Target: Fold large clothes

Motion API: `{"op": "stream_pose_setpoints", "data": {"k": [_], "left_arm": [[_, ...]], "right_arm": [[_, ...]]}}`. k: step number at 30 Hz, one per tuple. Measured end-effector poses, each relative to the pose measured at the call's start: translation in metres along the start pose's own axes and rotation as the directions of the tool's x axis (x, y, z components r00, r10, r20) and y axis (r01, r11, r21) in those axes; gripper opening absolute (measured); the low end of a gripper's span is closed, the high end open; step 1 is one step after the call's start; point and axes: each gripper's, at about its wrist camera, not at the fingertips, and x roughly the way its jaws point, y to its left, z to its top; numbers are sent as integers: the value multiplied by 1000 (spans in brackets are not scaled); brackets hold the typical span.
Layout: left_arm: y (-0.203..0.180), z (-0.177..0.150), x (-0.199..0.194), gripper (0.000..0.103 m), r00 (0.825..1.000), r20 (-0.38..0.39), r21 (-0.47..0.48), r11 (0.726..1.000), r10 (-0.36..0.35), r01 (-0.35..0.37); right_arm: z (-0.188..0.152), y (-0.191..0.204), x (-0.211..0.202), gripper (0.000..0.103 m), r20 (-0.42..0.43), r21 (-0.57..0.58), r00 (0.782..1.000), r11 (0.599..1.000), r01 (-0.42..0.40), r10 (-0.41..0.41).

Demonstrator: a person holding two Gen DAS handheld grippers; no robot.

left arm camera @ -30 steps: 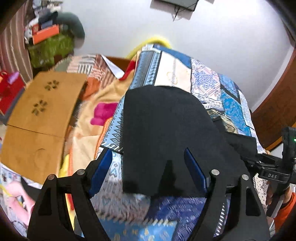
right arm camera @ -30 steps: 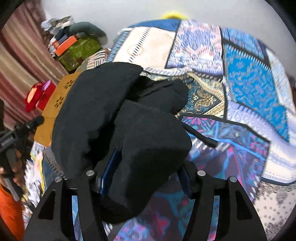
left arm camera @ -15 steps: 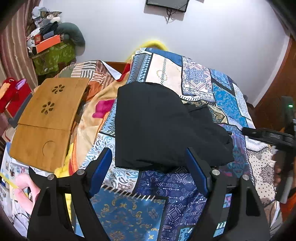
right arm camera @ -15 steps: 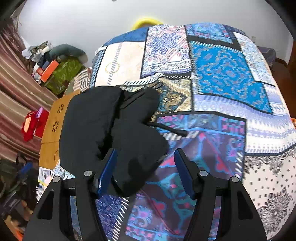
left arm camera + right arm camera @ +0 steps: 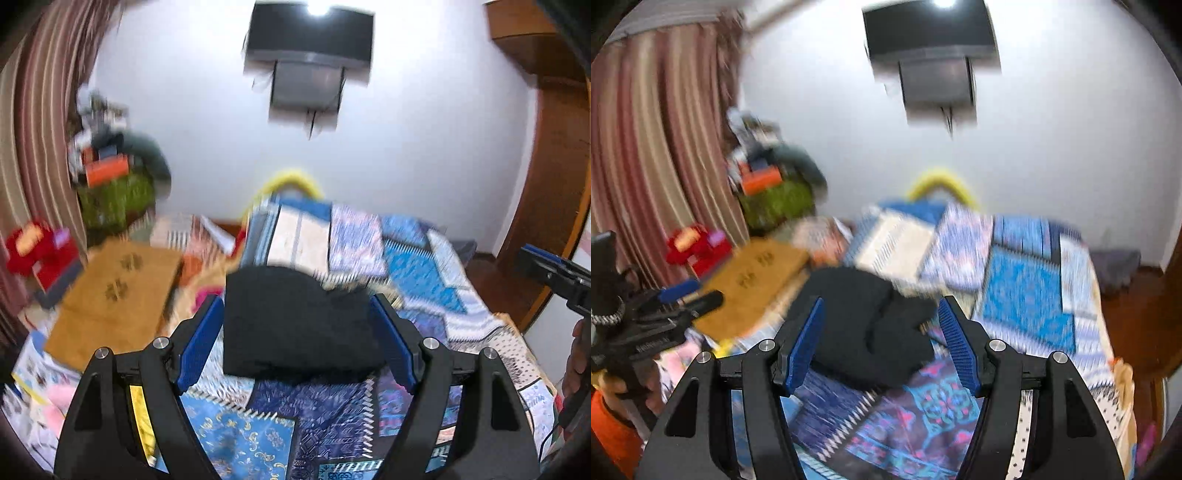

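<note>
Black folded garment [image 5: 295,325] lay on the patchwork bedspread of blue, white and purple panels [image 5: 417,266], toward its left side, with a loose flap bulging at the garment's right edge. Farther left, a tan wooden lap table with cut-out paw shapes [image 5: 118,291] rested beside the bed, and a dark wall-mounted screen [image 5: 310,33] hung on the far white wall. Above the bed, the left gripper [image 5: 295,343] had its blue pads [image 5: 201,343] spread wide apart, grasping nothing. Likewise the right gripper [image 5: 881,343] stood parted and empty, clear of the cloth.
</note>
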Motion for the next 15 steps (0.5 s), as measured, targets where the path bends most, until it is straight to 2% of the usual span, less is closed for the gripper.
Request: {"op": "stream_pose_setpoints", "data": {"k": [2, 4, 6, 10, 13, 15], "left_arm": [[-8, 6, -32, 80, 997, 74, 16, 1000, -3, 2], [-17, 11, -73, 80, 987, 161, 18, 1000, -19, 16], [-22, 10, -103, 80, 976, 215, 16, 999, -39, 37], [-33, 0, -153, 80, 953, 294, 12, 997, -71, 71], [-44, -15, -186, 80, 935, 355, 23, 1000, -22, 15], [-49, -22, -197, 82, 930, 368, 25, 1000, -7, -3]], "right_arm": [[5, 13, -32, 60, 82, -4, 996, 1000, -27, 27], [7, 26, -63, 60, 154, -13, 987, 999, -50, 51], [6, 36, -83, 60, 203, -26, 977, 998, -58, 62], [-4, 55, -126, 74, 295, -43, 953, 997, -56, 67], [-16, 66, -146, 77, 344, -48, 938, 998, -28, 43], [-21, 66, -149, 80, 349, -45, 937, 999, -10, 25]]}}
